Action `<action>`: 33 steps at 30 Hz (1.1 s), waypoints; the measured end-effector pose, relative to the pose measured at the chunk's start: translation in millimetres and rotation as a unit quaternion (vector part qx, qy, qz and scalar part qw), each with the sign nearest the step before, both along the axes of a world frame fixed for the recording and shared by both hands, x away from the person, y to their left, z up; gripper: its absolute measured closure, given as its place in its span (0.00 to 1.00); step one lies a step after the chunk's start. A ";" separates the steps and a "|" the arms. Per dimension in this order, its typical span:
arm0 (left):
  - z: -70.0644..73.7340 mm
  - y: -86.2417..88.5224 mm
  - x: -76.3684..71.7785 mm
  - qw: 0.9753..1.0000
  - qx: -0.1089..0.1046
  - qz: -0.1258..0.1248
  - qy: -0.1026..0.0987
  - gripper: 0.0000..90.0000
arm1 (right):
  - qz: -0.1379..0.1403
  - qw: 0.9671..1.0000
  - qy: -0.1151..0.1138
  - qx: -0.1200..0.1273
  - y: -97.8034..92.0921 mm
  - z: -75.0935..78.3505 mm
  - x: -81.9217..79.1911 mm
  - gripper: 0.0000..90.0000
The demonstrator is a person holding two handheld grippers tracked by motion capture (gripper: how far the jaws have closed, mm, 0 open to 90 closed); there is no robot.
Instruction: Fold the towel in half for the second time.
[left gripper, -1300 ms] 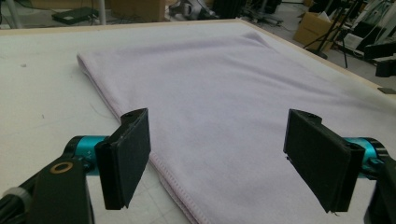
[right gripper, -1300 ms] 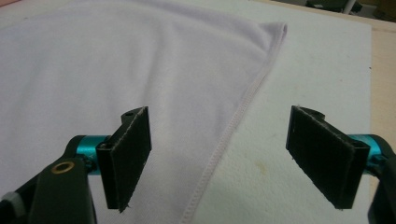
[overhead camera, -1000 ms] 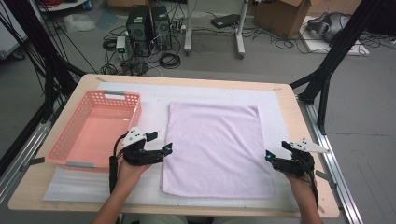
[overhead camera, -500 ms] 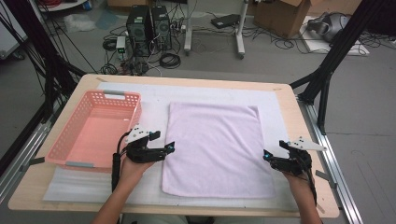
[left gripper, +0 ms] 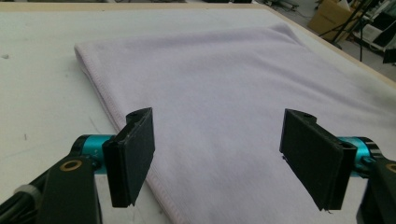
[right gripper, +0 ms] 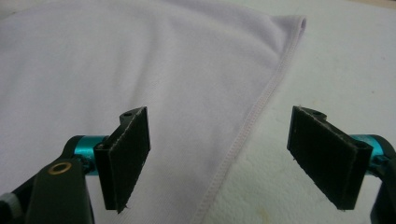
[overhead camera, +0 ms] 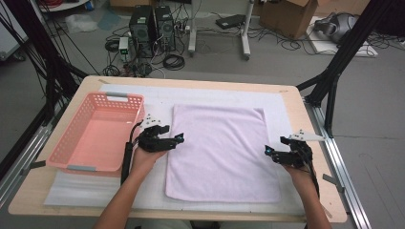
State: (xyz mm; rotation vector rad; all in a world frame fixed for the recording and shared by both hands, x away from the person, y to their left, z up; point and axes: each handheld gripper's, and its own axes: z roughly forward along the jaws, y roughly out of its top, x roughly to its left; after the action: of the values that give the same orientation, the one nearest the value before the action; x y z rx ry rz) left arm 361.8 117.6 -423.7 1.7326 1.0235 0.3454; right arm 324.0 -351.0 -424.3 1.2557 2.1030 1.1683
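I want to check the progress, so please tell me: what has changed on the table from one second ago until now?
The left gripper moved right to the towel's left edge, and the right gripper moved left to its right edge. Both have open jaws and grasp nothing. The towel stayed flat, and the pink basket did not move.

The towel (overhead camera: 219,151) lies flat on the mat (overhead camera: 282,102) at the table's (overhead camera: 305,124) middle; the basket (overhead camera: 95,133) sits just left of the towel; the left gripper (overhead camera: 174,140) is at the towel's left edge, the right gripper (overhead camera: 271,152) at its right edge.
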 end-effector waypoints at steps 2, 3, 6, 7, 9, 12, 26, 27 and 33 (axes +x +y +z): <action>0.5 0.0 9.9 1.000 0.006 0.009 0.004 0.31 | -0.004 1.000 0.007 0.002 -0.3 -0.9 9.2 0.22; 0.0 0.9 14.1 1.000 0.002 0.012 -0.001 0.34 | -0.005 1.000 0.010 0.003 -0.1 -1.3 12.8 0.22; -1.9 0.8 31.3 1.000 0.016 0.021 0.017 0.44 | -0.008 1.000 0.024 0.009 -0.2 -1.5 26.6 0.22; -2.7 0.4 36.5 0.999 0.016 0.027 0.020 0.44 | -0.009 0.999 0.028 0.013 0.0 -1.2 30.9 0.22; -3.5 -0.4 48.2 0.999 0.018 0.037 0.027 0.44 | -0.012 0.999 0.037 0.015 0.5 -0.2 39.6 0.22; -6.2 -1.8 59.5 0.998 0.008 0.052 0.029 0.46 | -0.017 0.999 0.044 0.008 1.0 0.1 53.6 0.22; -23.2 -9.7 93.4 0.991 0.083 0.082 0.063 0.45 | -0.071 0.994 0.083 -0.027 8.7 -12.6 106.4 0.41; -25.7 -12.5 93.6 0.991 0.094 0.071 0.065 0.46 | -0.079 0.993 0.086 -0.031 9.7 -13.5 108.2 0.44; -25.8 -15.7 91.4 0.988 0.124 0.074 0.052 0.62 | -0.075 0.992 0.092 -0.037 16.1 -16.5 114.0 0.70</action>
State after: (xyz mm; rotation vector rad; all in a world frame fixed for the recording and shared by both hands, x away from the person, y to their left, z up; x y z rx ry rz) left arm 453.3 101.9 -449.5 1.9169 1.2311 0.4982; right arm 438.0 -334.9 -440.8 1.5068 2.1155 0.9329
